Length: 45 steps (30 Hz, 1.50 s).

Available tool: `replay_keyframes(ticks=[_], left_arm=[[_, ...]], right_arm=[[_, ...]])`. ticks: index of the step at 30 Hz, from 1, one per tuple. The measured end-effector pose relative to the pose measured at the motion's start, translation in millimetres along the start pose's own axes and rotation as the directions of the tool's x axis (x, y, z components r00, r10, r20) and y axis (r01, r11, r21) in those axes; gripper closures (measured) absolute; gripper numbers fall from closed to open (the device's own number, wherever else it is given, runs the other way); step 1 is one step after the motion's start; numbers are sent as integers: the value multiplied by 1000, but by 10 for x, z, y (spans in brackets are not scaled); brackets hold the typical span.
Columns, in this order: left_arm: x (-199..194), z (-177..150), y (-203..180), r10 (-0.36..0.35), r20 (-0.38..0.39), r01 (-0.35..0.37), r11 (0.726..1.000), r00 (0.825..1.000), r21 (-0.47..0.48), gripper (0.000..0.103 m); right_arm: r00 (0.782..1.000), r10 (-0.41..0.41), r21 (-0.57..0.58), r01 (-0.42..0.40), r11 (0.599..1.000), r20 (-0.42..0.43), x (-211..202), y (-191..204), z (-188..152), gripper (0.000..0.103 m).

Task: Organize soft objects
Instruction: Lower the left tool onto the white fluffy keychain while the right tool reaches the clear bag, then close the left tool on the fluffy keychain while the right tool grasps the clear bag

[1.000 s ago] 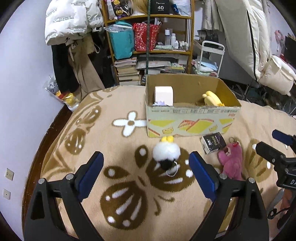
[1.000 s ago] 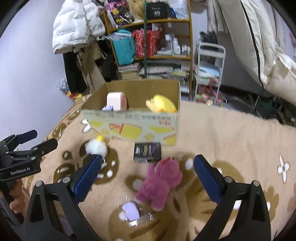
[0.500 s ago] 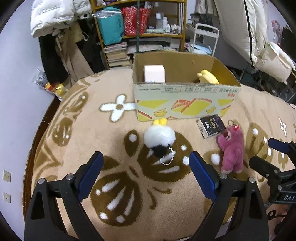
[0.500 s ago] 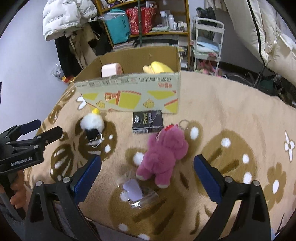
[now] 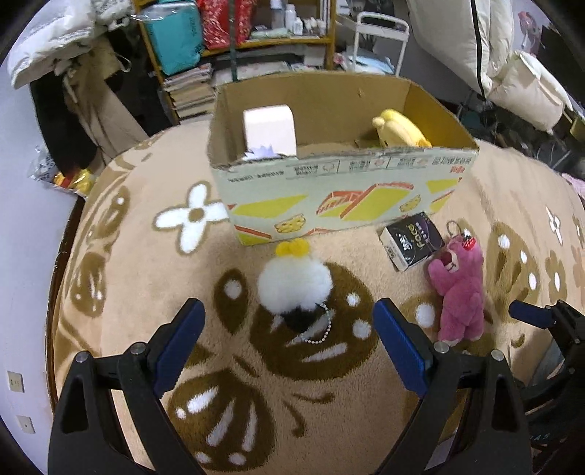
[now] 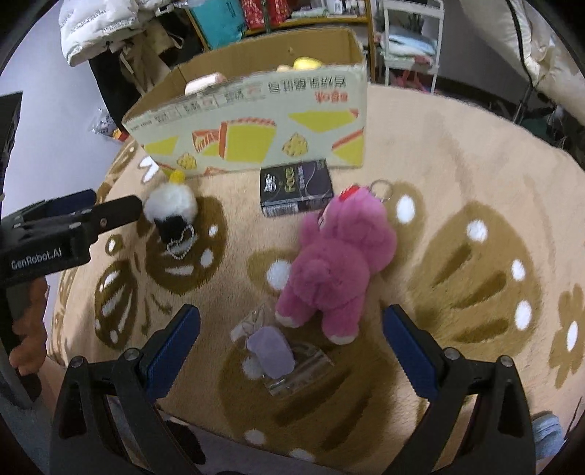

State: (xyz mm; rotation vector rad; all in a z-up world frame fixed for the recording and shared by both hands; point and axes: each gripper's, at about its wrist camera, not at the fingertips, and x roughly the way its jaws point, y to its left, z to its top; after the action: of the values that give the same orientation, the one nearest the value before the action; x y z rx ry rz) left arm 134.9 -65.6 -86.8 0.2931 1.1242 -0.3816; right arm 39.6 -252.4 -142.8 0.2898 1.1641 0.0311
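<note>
A white and black pompom toy (image 5: 294, 287) with a yellow tuft and bead chain lies on the blanket, just ahead of my open, empty left gripper (image 5: 289, 321). It also shows in the right wrist view (image 6: 171, 208). A pink plush bear (image 6: 336, 259) lies just ahead of my open, empty right gripper (image 6: 292, 329), and shows in the left wrist view (image 5: 459, 288). A cardboard box (image 5: 340, 186) stands behind, holding a yellow plush (image 5: 398, 129) and a white block (image 5: 270, 126).
A black packet (image 6: 296, 186) lies in front of the box. A clear bag with a lilac item (image 6: 272, 350) lies between my right fingers. The beige patterned blanket (image 5: 146, 263) covers the surface. Shelves (image 5: 234, 33) and clothes stand behind.
Both grippers have moved forward and lower toward the toys. The pompom and the pink bear look larger and closer. Nothing has been taken hold of.
</note>
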Motion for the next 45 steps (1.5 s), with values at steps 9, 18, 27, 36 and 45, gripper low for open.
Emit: replay_keyframes(ticks=[9,18,27,36,45], left_arm=[[397,27,-5,1,-64,1,1000,998,18,11],[709,66,9,-16,-101,15,1000,995,-4,16],[927,104,131,-49,-131,41,997,990,-65,47],[885,56,209,-63,-107,54,995,992,-79,69],[604,-79,177,-30,-63,25,996,998,-85,69]], right_arm=[[989,17,10,-16,1000,-144,420,23,-56,3],[972,0,10,3,1000,-234,675,37,-57,8],[966,-69,-51,58,997,-249,767,101,-47,17],[963,-80,-70,64,996,-256,716,17,-70,31],[960,-108,-110,82,991,-256,634,96,-182,43]])
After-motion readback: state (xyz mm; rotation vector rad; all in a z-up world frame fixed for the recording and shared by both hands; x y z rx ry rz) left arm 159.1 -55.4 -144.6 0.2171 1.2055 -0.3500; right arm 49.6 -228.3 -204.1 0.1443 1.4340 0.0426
